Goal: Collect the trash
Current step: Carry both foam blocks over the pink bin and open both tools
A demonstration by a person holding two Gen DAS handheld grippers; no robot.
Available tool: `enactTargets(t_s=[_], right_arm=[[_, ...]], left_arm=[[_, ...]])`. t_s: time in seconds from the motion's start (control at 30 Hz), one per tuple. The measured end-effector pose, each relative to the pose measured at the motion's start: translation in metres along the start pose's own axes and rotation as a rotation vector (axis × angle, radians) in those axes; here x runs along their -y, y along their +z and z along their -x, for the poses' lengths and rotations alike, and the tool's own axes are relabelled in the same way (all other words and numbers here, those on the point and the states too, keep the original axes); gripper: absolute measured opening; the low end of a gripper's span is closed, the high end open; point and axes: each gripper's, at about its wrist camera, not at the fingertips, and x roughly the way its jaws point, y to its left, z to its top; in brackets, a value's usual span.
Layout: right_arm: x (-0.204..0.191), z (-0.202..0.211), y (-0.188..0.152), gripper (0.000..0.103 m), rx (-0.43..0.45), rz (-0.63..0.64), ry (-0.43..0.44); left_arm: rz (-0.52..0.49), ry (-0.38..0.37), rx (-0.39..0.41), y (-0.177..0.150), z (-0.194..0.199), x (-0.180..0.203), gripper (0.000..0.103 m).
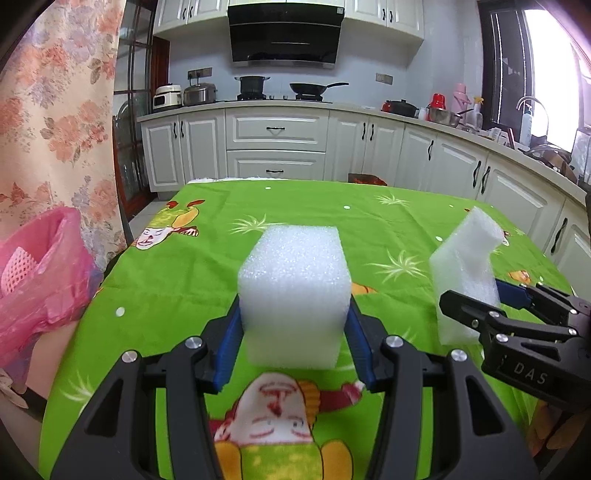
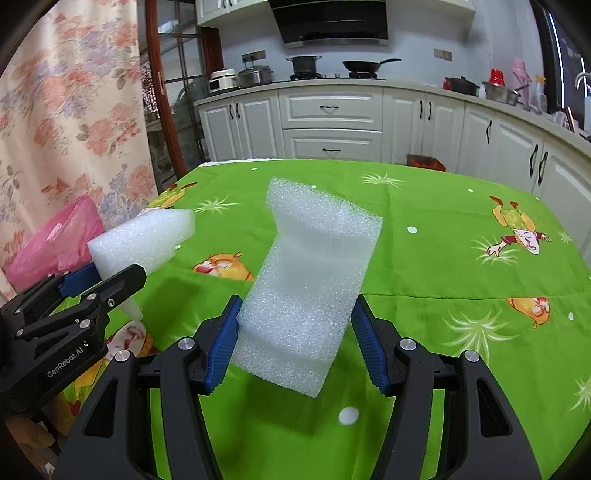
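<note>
A kitchen with white cabinets (image 1: 275,129) running along the far wall and down the right side, a black range hood (image 1: 284,33) above a stove carrying a pot and a wok (image 1: 314,88). A floral curtain (image 1: 59,110) is hanging on the left. In front, a table is wearing a bright green tablecloth (image 1: 177,280) printed with cartoon children, orange animals and pale grass tufts.

The left gripper (image 1: 293,332) is clamping a white foam block (image 1: 295,291) between its blue pads; the block is thick, roughly cube-shaped and finely pitted, and it is hanging above the near middle of the cloth. From the right wrist camera the same gripper (image 2: 96,280) and its block (image 2: 144,243) are showing near the left edge of the table.

The right gripper (image 2: 295,332) is gripping a second foam piece (image 2: 314,280), its pads pressing both long sides. This piece is flatter, with a step cut into its upper end, and it is tilting to the right above the middle of the cloth. In the left wrist view that gripper (image 1: 476,299) and its piece (image 1: 465,273) are sitting toward the right edge of the table, well apart from the block.

Past the left edge of the table a pink plastic bag (image 1: 40,280) is standing open, with a pink foam net (image 1: 18,269) lying inside. Nothing is lying on the cloth between the grippers and the bag.
</note>
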Motion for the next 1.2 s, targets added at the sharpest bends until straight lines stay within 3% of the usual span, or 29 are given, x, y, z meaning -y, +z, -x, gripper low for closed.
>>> enactTargets(t_s=[0.7,1.2], right_arm=[[-0.036,0.033,-0.018,0.057,0.052,0.093,0.073],[-0.101,0.046,-0.006,0.057,0.1,0.213,0.172]], left_arm=[[0.049,0.039,0.05,-0.039,0.057,-0.027,0.05],[0.085,0.126,0.15,-0.026,0.111,-0.077,0.05]])
